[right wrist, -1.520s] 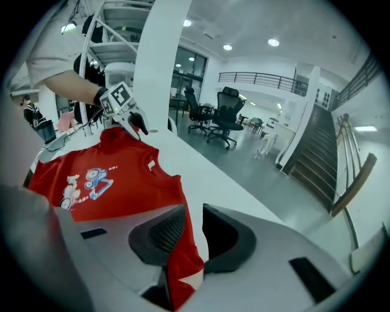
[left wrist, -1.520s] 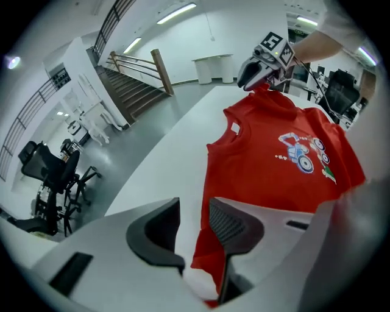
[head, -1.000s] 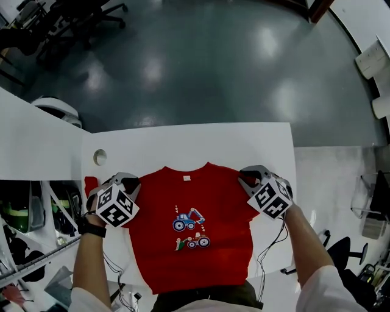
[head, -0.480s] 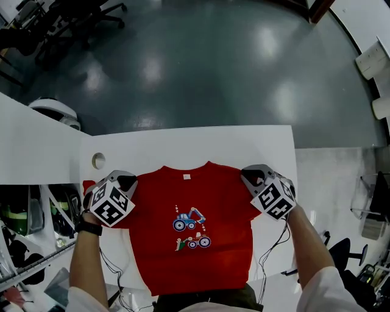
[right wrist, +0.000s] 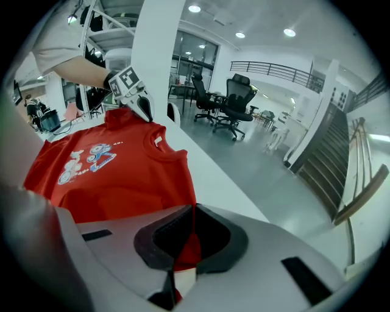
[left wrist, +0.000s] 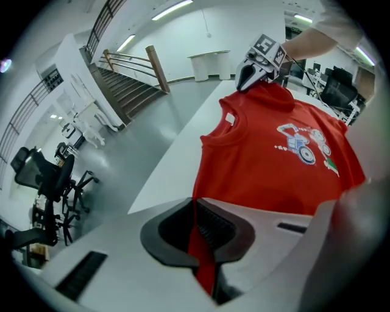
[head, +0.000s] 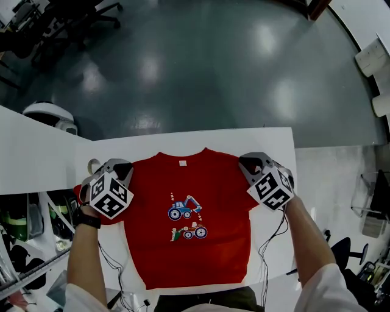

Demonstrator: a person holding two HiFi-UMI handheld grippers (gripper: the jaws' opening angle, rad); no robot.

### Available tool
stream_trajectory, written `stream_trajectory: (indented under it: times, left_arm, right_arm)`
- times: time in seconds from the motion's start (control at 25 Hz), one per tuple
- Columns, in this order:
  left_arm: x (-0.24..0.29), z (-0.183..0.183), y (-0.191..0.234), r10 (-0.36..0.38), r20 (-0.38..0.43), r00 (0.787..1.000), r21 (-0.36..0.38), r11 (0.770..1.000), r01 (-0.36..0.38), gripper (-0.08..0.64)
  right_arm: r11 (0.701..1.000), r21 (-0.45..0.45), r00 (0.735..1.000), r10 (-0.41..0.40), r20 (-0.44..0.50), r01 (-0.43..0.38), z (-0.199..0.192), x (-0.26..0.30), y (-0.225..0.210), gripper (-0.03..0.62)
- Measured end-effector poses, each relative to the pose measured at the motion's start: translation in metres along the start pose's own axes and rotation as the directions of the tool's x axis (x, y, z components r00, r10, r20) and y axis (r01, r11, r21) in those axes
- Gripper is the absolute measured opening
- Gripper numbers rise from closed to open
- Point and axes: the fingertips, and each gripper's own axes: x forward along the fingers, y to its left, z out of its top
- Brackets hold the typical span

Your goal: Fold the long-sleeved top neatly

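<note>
A red long-sleeved top (head: 189, 250) with a tractor print lies flat on the white table (head: 262, 141), collar toward the far edge. My left gripper (head: 122, 171) is at its left shoulder and my right gripper (head: 246, 164) at its right shoulder. In the left gripper view the left gripper (left wrist: 198, 244) is shut on a fold of the red top (left wrist: 262, 164). The right gripper (right wrist: 186, 241) is likewise shut on red cloth of the top (right wrist: 116, 177) in the right gripper view. A bit of sleeve (head: 81, 194) shows under the left gripper; the rest of the sleeves is hidden.
A round hole (head: 92, 165) in the table sits just beyond the left gripper. A second white desk (head: 30, 152) adjoins on the left. Office chairs (head: 73, 18) stand on the grey floor beyond. Cables (head: 268, 244) hang from the grippers over the near edge.
Both grippers have moved toward the table's far edge, dragging the top with them. Its collar now lies closer to that edge and the bottom hem has come up onto the table.
</note>
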Motion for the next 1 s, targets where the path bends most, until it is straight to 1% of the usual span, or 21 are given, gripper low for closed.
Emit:
stream_trajectory:
  times: [0.2, 0.36, 0.52, 0.64, 0.68, 0.76, 0.8, 0.92, 1.0]
  left_arm:
    - [0.007, 0.007, 0.016, 0.036, 0.004, 0.999, -0.002, 0.999, -0.036, 0.023]
    - [0.009, 0.008, 0.021, 0.052, 0.006, 0.999, 0.005, 0.999, -0.052, 0.022]
    - [0.010, 0.009, 0.022, 0.059, 0.011, 0.998, -0.008, 0.998, -0.059, 0.023]
    - [0.009, 0.010, 0.024, 0.099, 0.012, 0.995, -0.005, 0.995, -0.099, 0.029]
    - [0.007, 0.011, 0.025, 0.119, 0.016, 0.993, -0.007, 0.993, -0.119, 0.049]
    - [0.001, 0.012, 0.028, 0.154, 0.031, 0.988, -0.023, 0.988, -0.154, 0.115]
    - [-0.004, 0.013, 0.029, 0.165, 0.041, 0.985, -0.035, 0.986, -0.164, 0.130]
    - [-0.024, 0.014, 0.024, 0.189, 0.074, 0.979, -0.067, 0.981, -0.185, 0.142]
    - [-0.042, 0.015, 0.013, 0.212, 0.103, 0.972, -0.081, 0.975, -0.205, 0.144]
  right_arm:
    - [1.000, -0.002, 1.000, -0.018, 0.004, 0.018, 0.007, 0.009, -0.018, 0.023]
    - [1.000, -0.003, 1.000, -0.023, 0.003, 0.023, 0.008, 0.013, -0.021, 0.023]
    - [1.000, 0.003, 1.000, -0.028, 0.001, 0.028, 0.006, 0.015, -0.021, 0.023]
    - [0.999, 0.027, 0.999, -0.038, 0.005, 0.038, 0.006, 0.016, -0.022, 0.028]
    - [0.998, 0.038, 0.999, -0.045, 0.012, 0.044, 0.007, 0.015, -0.023, 0.037]
    - [0.996, 0.055, 0.997, -0.067, 0.035, 0.065, 0.010, 0.009, -0.025, 0.072]
    - [0.995, 0.061, 0.995, -0.082, 0.049, 0.079, 0.013, 0.005, -0.027, 0.092]
    - [0.989, 0.072, 0.987, -0.139, 0.085, 0.133, 0.018, -0.017, -0.030, 0.109]
    - [0.984, 0.081, 0.980, -0.168, 0.108, 0.160, 0.020, -0.035, -0.027, 0.115]
